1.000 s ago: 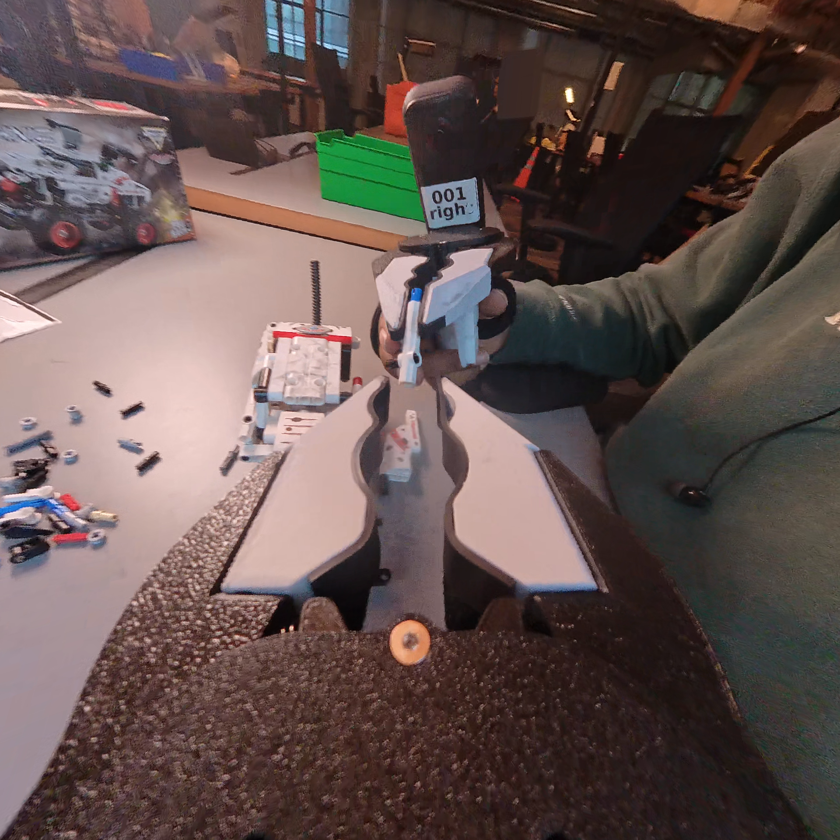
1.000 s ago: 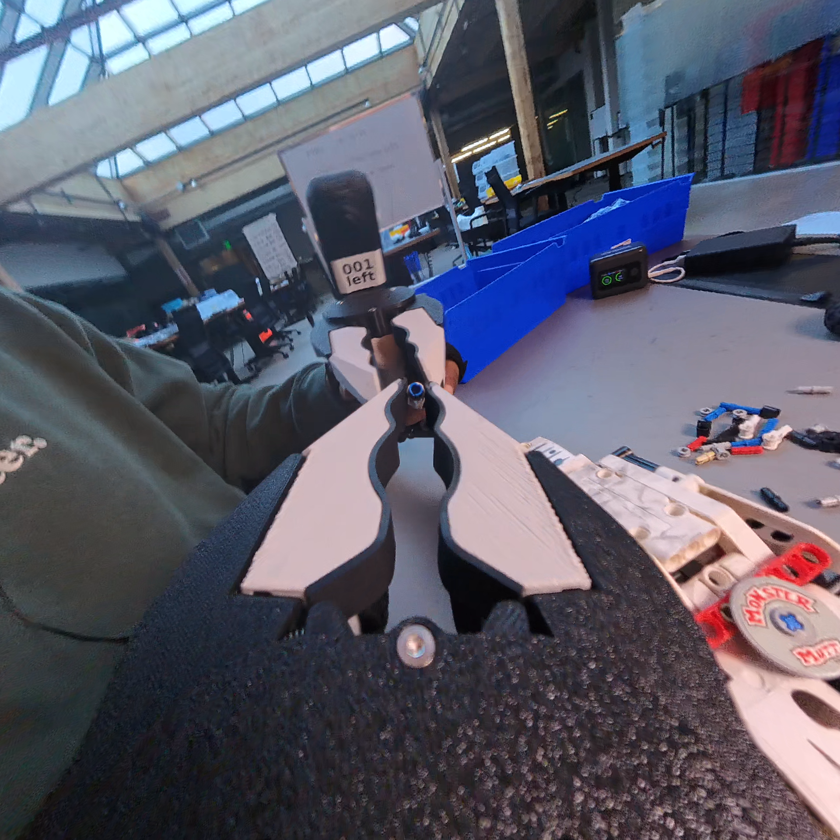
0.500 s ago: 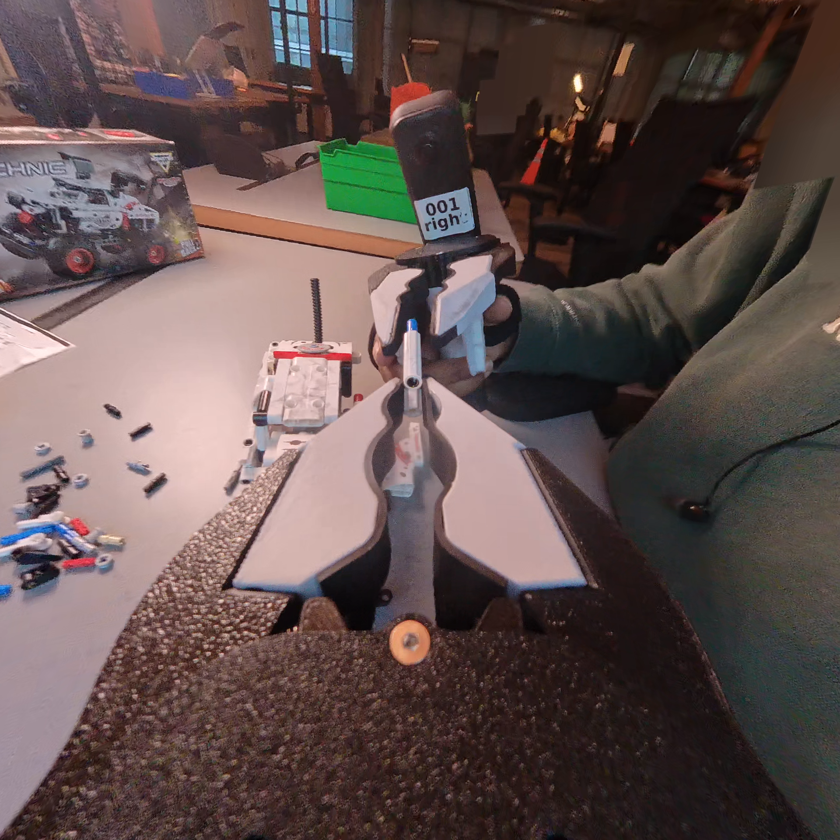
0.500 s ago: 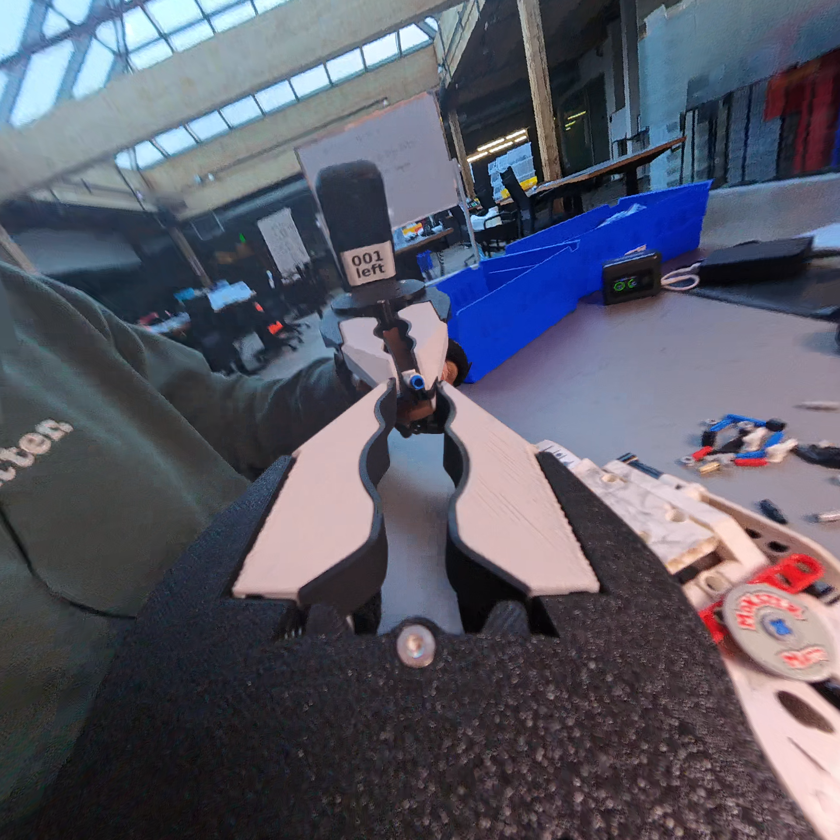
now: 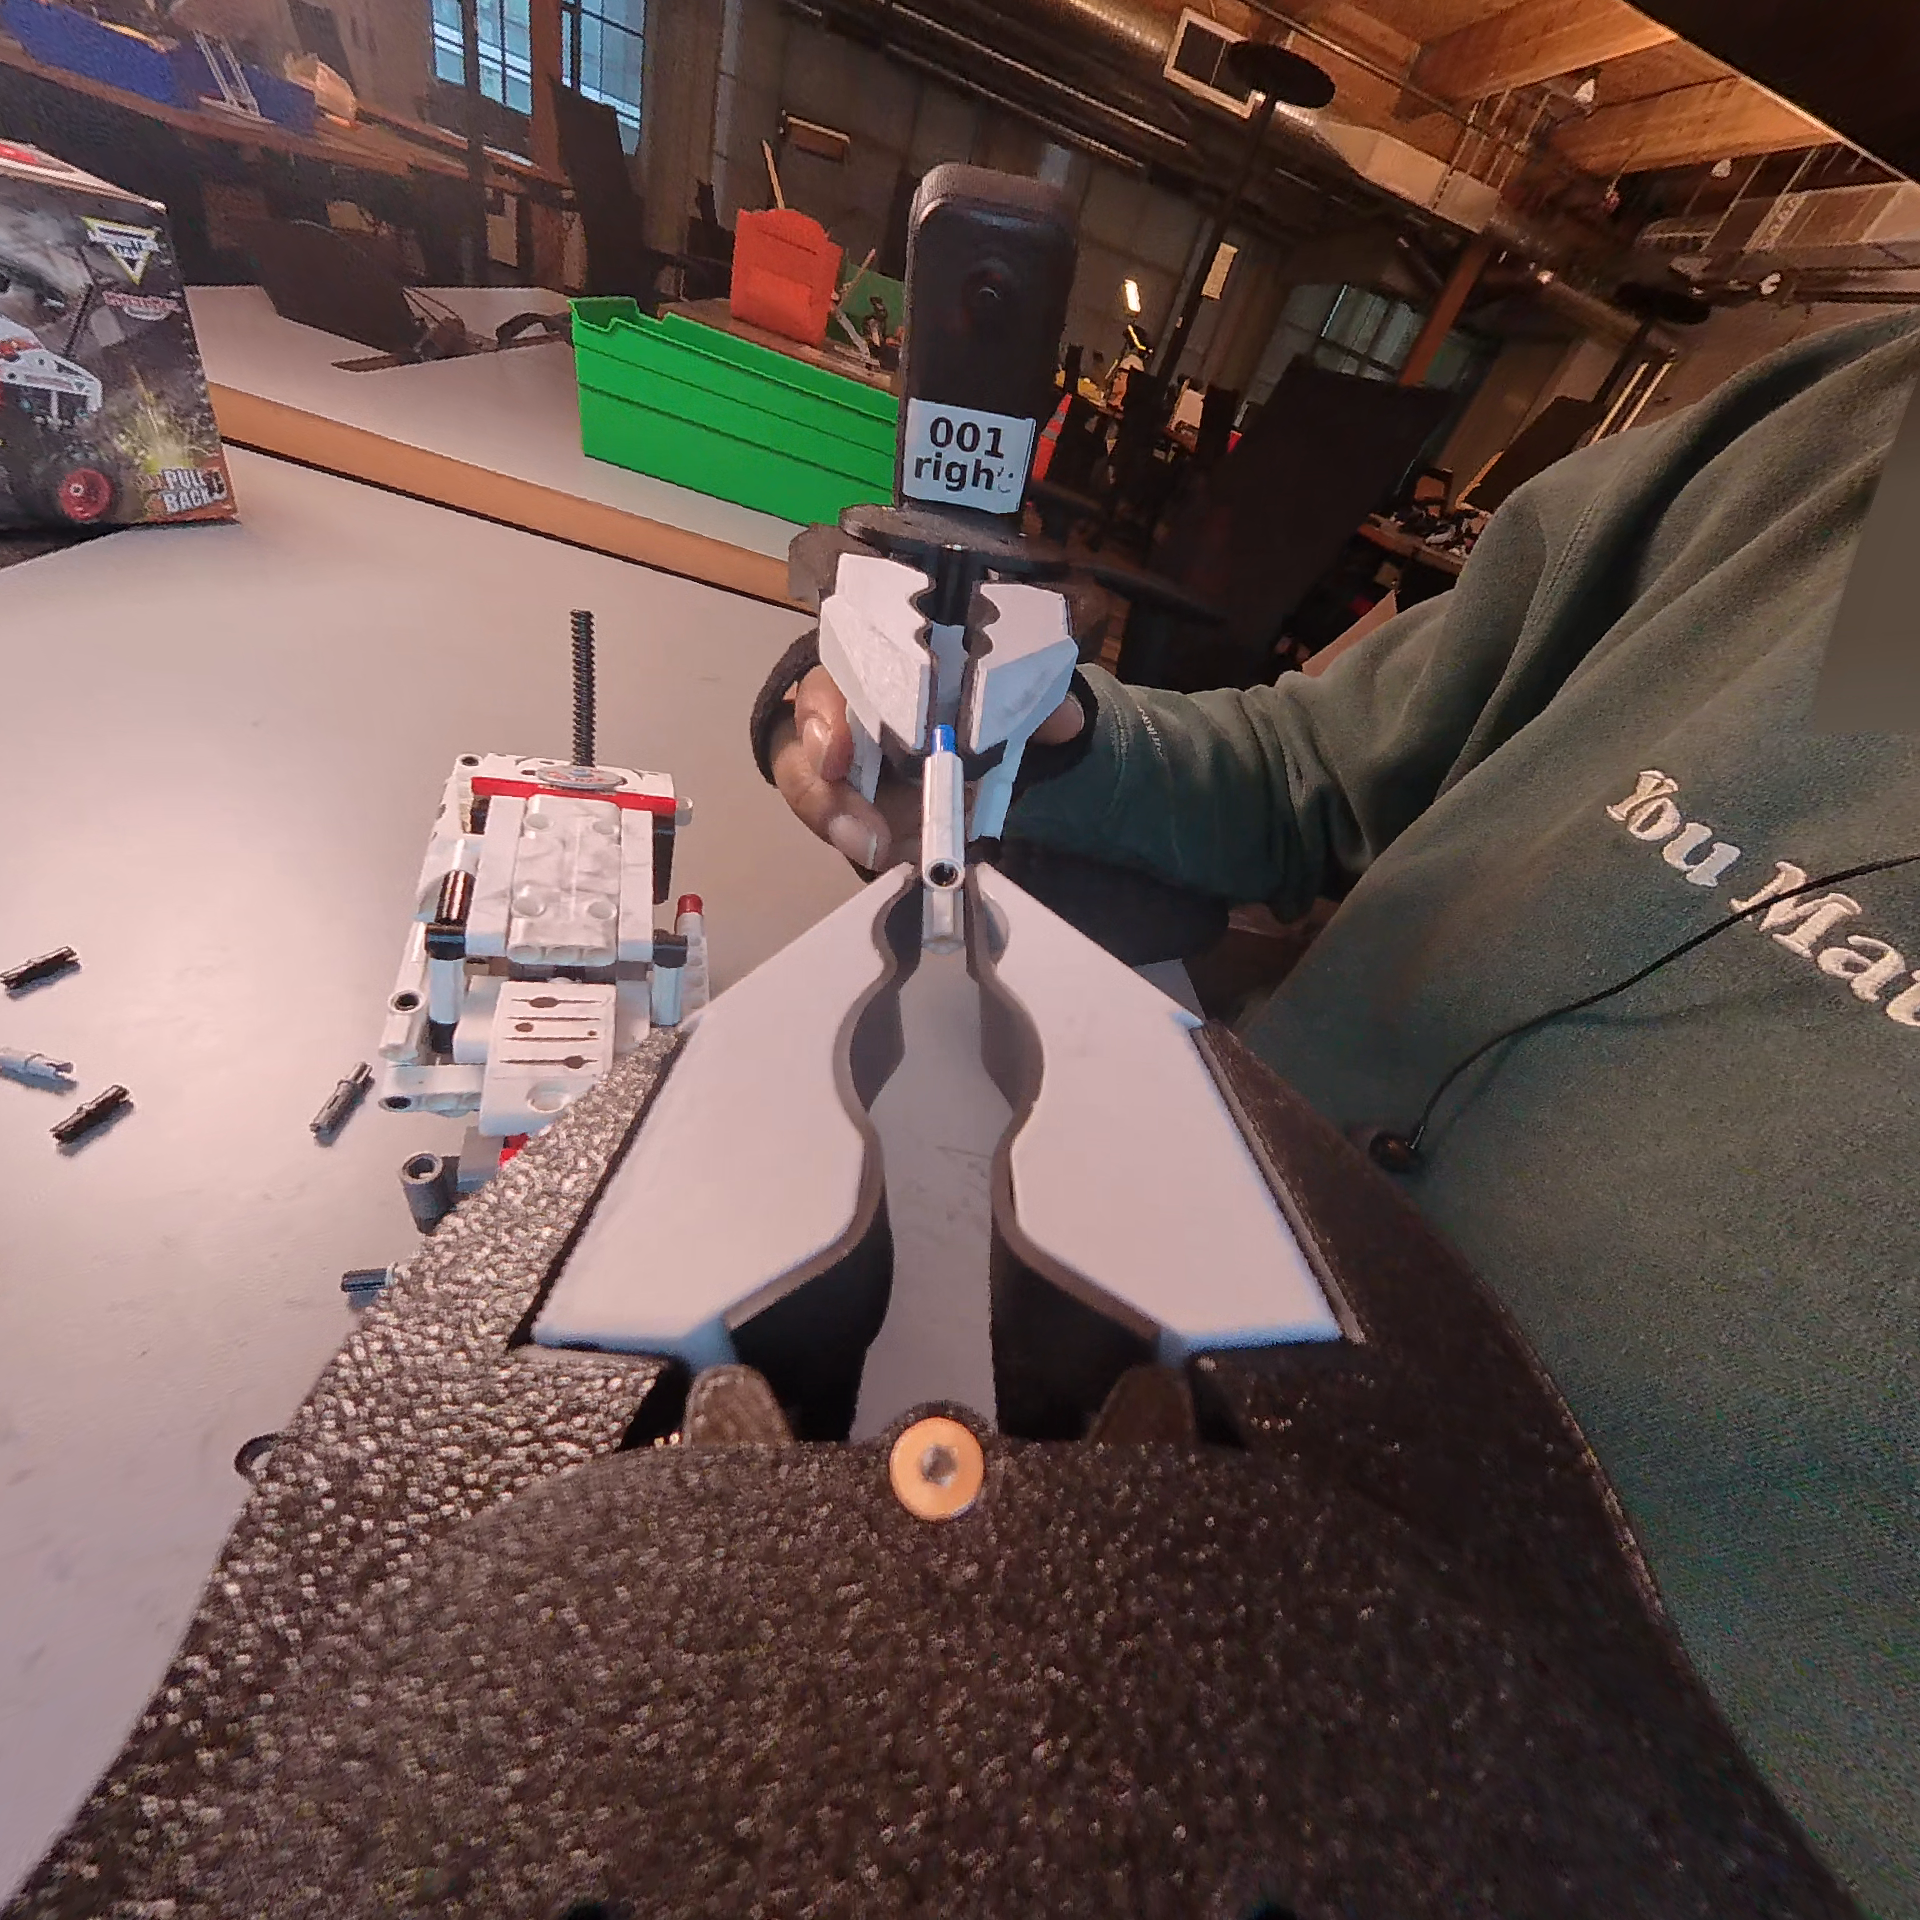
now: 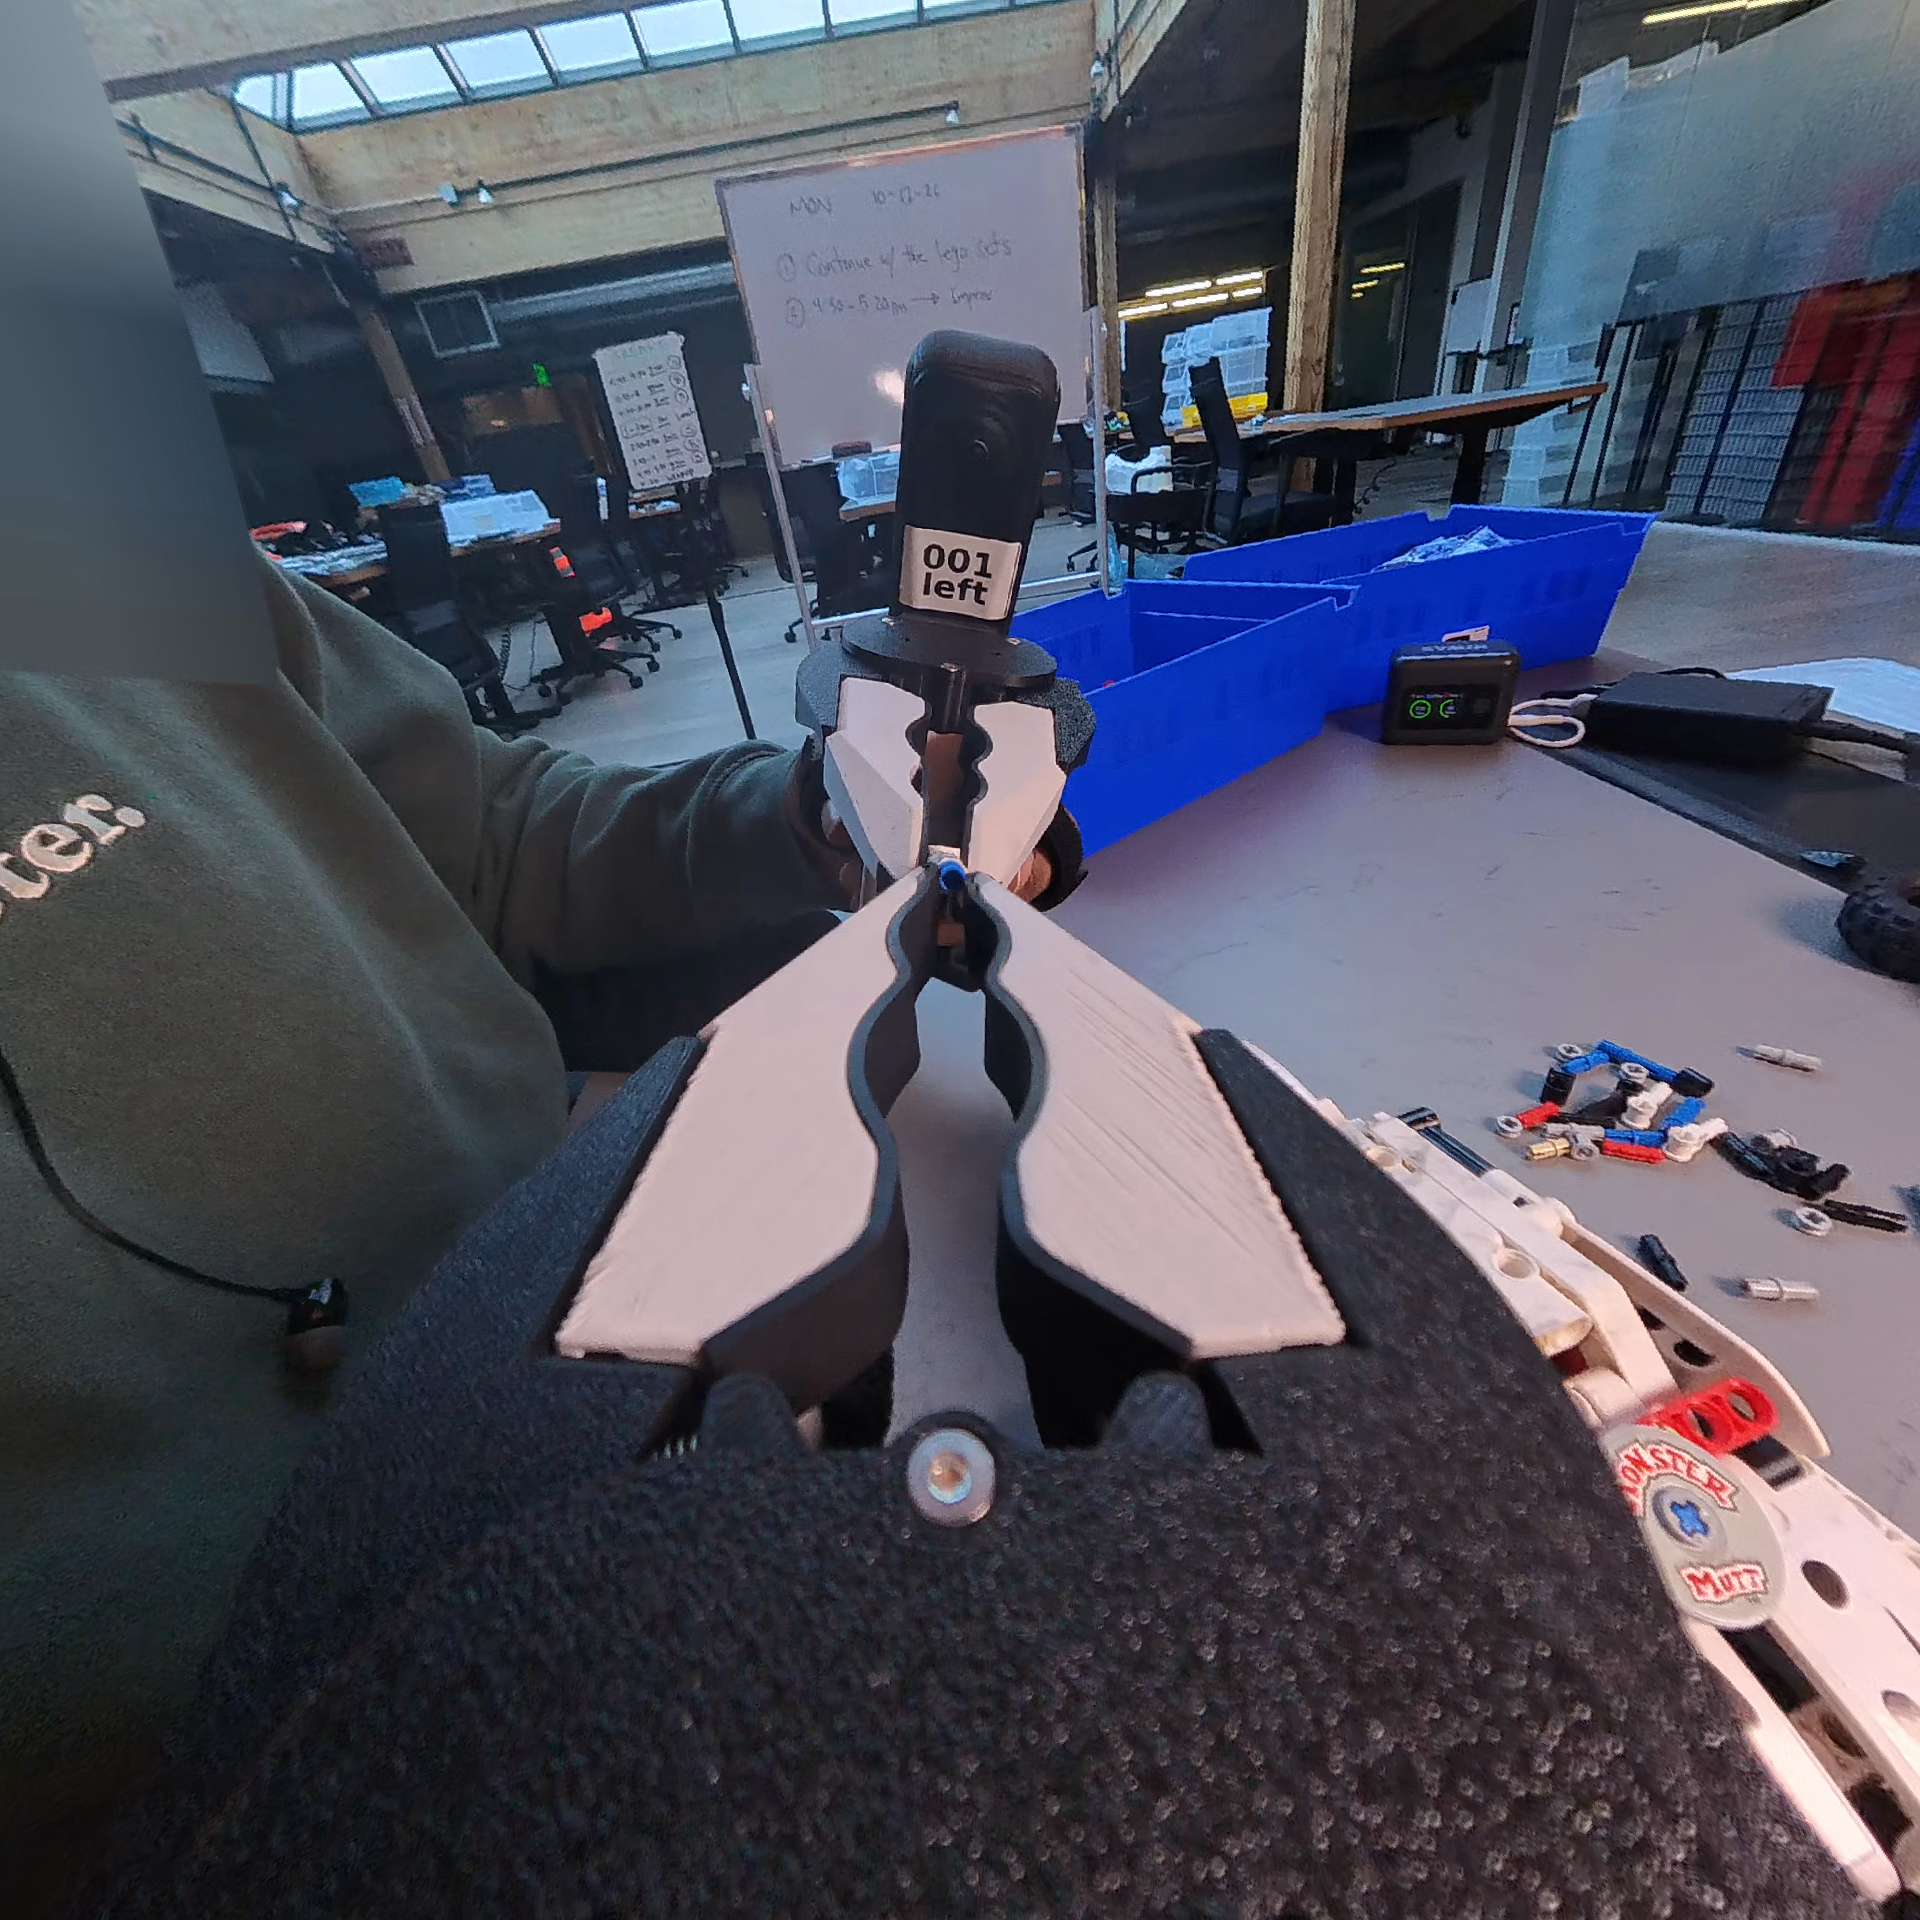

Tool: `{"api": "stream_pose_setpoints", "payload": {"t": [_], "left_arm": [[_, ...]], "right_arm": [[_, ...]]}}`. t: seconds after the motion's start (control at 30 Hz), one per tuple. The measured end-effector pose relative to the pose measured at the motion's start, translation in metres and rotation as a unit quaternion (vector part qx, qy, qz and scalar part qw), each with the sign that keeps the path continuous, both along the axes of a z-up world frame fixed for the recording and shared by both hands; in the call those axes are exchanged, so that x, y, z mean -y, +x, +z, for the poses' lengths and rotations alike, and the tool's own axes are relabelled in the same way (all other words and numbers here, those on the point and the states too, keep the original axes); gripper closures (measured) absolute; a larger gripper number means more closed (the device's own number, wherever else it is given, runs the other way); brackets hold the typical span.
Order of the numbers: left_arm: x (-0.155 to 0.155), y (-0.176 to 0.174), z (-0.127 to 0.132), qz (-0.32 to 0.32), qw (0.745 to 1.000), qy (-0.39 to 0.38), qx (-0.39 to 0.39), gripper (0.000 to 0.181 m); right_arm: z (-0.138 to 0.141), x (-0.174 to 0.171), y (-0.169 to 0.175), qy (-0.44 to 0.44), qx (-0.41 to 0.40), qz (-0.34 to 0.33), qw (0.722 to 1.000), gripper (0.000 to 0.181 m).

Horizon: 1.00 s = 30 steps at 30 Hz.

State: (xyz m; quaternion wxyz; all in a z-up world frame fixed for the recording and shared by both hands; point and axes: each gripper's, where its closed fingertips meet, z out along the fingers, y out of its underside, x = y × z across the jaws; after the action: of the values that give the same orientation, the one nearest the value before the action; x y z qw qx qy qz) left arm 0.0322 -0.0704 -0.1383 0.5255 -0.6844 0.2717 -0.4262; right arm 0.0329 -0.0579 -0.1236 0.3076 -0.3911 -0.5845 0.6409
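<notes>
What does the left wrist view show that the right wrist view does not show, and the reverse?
Only the left wrist view shows the green bin, the printed toy box and a black spring rod standing on the white model.

Only the right wrist view shows the blue bins, the whiteboard, a small black device with a lit screen and a black tyre.

Both show the grey table, the white brick model, loose small pieces, and the two grippers, left gripper and right gripper, meeting on a white pin with a blue end.
</notes>
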Motion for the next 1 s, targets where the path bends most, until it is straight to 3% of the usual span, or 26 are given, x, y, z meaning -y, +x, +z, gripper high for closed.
{"api": "stream_pose_setpoints", "payload": {"t": [0.17, 0.23, 0.33, 0.57, 0.67, 0.73, 0.9, 1.0], "left_arm": [[-0.002, 0.001, 0.003, 0.018, 1.000, 0.020, -0.006, 0.173], [-0.002, 0.004, 0.004, 0.019, 0.999, 0.024, -0.011, 0.160], [-0.002, 0.006, 0.005, 0.022, 0.999, 0.031, -0.018, 0.174], [-0.005, 0.003, 0.016, 0.027, 0.999, 0.029, 0.009, 0.174], [-0.011, -0.027, 0.010, 0.072, 0.997, 0.019, 0.010, 0.174], [-0.008, -0.039, 0.006, 0.083, 0.996, 0.008, 0.020, 0.174], [-0.021, -0.039, 0.006, 0.095, 0.995, 0.006, 0.017, 0.174], [-0.027, -0.047, -0.001, 0.121, 0.993, 0.003, 0.014, 0.175]], "right_arm": [[0.000, -0.001, 0.000, -0.038, 0.000, 0.012, 0.999, 0.179], [-0.002, 0.001, -0.002, -0.036, 0.003, 0.012, 0.999, 0.179], [-0.003, 0.008, -0.004, -0.037, 0.005, 0.022, 0.999, 0.179], [0.009, 0.005, -0.007, -0.083, -0.037, 0.014, 0.996, 0.180], [0.053, -0.041, 0.014, -0.181, -0.116, -0.023, 0.976, 0.181], [0.058, -0.060, 0.022, -0.094, -0.117, -0.083, 0.985, 0.180], [0.078, -0.113, 0.021, 0.004, -0.079, -0.165, 0.983, 0.179], [0.062, -0.159, 0.004, 0.080, 0.000, -0.181, 0.980, 0.178]]}}
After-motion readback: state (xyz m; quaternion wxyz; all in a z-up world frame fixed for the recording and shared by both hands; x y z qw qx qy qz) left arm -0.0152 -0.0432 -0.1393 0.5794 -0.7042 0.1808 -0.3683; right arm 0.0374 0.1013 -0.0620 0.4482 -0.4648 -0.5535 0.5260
